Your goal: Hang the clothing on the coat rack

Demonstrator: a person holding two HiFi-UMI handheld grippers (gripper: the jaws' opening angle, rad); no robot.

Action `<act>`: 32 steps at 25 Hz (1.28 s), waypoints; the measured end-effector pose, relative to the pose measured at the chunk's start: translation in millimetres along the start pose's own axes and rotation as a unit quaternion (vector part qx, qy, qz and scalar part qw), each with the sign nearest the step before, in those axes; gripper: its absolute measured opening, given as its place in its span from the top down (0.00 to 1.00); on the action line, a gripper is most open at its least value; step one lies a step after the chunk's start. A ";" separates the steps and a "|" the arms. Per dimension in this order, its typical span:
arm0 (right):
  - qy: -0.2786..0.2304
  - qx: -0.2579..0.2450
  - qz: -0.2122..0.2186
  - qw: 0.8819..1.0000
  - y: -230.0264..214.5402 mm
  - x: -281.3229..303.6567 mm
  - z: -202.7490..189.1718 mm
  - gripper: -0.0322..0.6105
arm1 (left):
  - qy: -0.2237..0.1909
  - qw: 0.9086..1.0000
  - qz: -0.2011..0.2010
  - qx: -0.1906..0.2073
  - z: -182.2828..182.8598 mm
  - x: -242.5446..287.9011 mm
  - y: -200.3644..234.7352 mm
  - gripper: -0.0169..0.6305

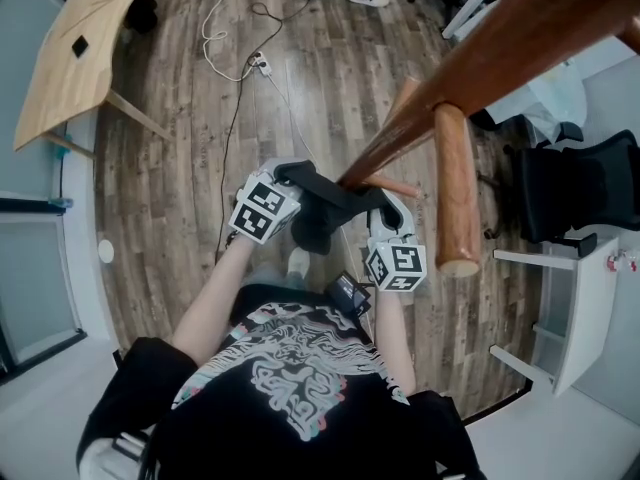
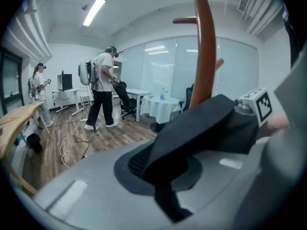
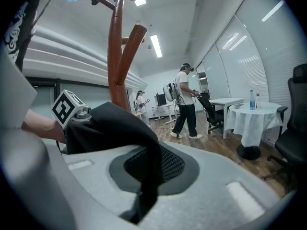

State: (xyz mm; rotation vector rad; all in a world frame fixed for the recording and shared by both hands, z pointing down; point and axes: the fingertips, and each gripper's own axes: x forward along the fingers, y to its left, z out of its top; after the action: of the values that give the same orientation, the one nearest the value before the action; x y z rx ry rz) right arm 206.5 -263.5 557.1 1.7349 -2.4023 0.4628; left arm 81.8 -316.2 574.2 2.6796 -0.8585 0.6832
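Note:
A black garment (image 1: pixel 325 206) is stretched between my two grippers, just in front of the brown wooden coat rack (image 1: pixel 470 63). My left gripper (image 1: pixel 278 186) is shut on the cloth's left end and my right gripper (image 1: pixel 392 216) on its right end. A thick peg (image 1: pixel 456 193) of the rack hangs down beside the right gripper. In the left gripper view the dark cloth (image 2: pixel 201 128) runs from my jaws toward the rack's pole (image 2: pixel 206 51). In the right gripper view the cloth (image 3: pixel 120 128) sags below the pole (image 3: pixel 115 51). The cloth hides the fingertips.
A slanted wooden table (image 1: pixel 75 43) stands at the far left, with a cable (image 1: pixel 235 58) on the plank floor. A black office chair (image 1: pixel 580 188) and a white shelf (image 1: pixel 575 308) are on the right. A person (image 2: pixel 103 87) walks in the background near a white-clothed table (image 3: pixel 254 119).

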 end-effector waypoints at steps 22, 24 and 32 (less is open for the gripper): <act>0.028 0.021 0.010 0.999 1.0 4.6 -16.0 0.93 | 0.013 1.000 0.008 0.013 -9.0 -2.0 -4.8 0.97; 0.028 0.035 0.008 0.999 -1.1 2.2 -16.2 0.92 | 0.012 1.000 0.011 0.014 -8.7 -3.4 -6.8 0.97; 0.037 0.044 0.009 0.998 1.0 3.3 -15.3 0.90 | 0.009 1.000 0.018 0.002 -5.7 -9.0 -4.8 0.97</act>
State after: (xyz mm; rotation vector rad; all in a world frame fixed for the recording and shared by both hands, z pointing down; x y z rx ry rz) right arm 203.5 -261.2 572.3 1.6991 -2.3829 0.6313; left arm 76.2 -305.9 574.1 2.6639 -0.9052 0.7167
